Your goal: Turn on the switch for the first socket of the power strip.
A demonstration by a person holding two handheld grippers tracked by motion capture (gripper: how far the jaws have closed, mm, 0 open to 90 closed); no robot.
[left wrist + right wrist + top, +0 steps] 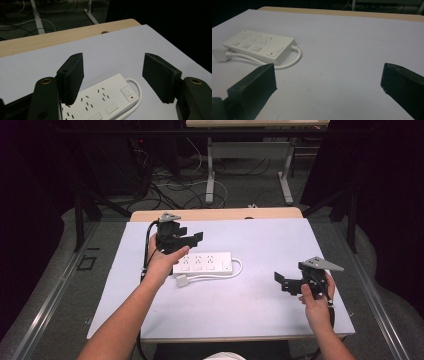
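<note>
From above, a white power strip lay mid-table, the left gripper just behind it, the right gripper well to its right. The left gripper view showed wide-open, empty jaws over the strip's switch. The right gripper view showed its plug and equally wide, empty jaws.

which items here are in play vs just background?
In play:
- power strip, with its cord looped round to the plug
- left tool, open, above the strip
- right tool, open, apart from it

Background:
- wooden table edge
- second table and floor cables behind
</note>
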